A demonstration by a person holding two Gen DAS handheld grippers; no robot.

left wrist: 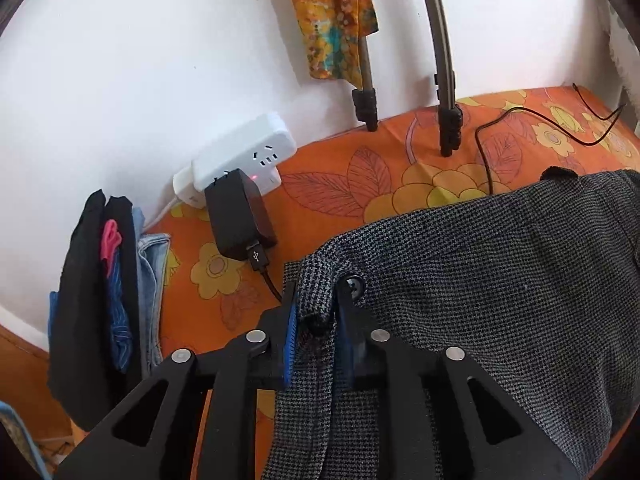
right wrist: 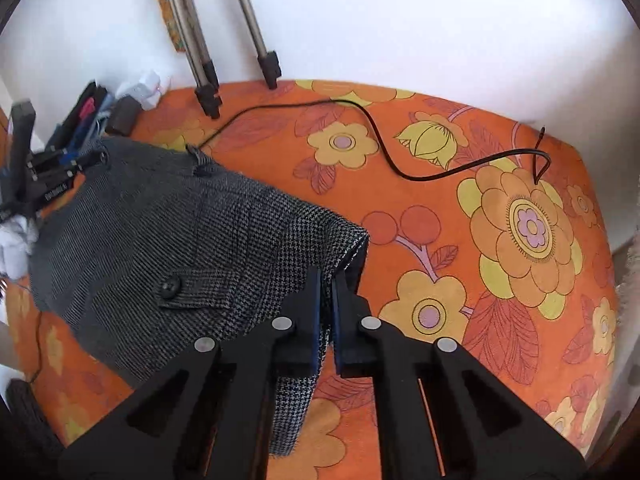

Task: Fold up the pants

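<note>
We see the pants (left wrist: 500,264) as a coarse woven cloth in a fine grey-and-black houndstooth, matt and slightly rough, with a glossy black plastic button (right wrist: 169,286) on a flap, lying on the sheet (right wrist: 440,200), a soft, matt orange cloth printed with flowers. The left gripper (left wrist: 316,312) and right gripper (right wrist: 326,300) look to us like matt black plastic with shiny round metal pins and blue pads (left wrist: 289,340), both closed on folds of that cloth. Behind, we note a smooth white plastic power strip (left wrist: 244,152), a semi-gloss black plastic adapter (left wrist: 240,220), dull brushed-metal tripod legs (right wrist: 248,12) and a thin, smooth black cable (right wrist: 380,140).
</note>
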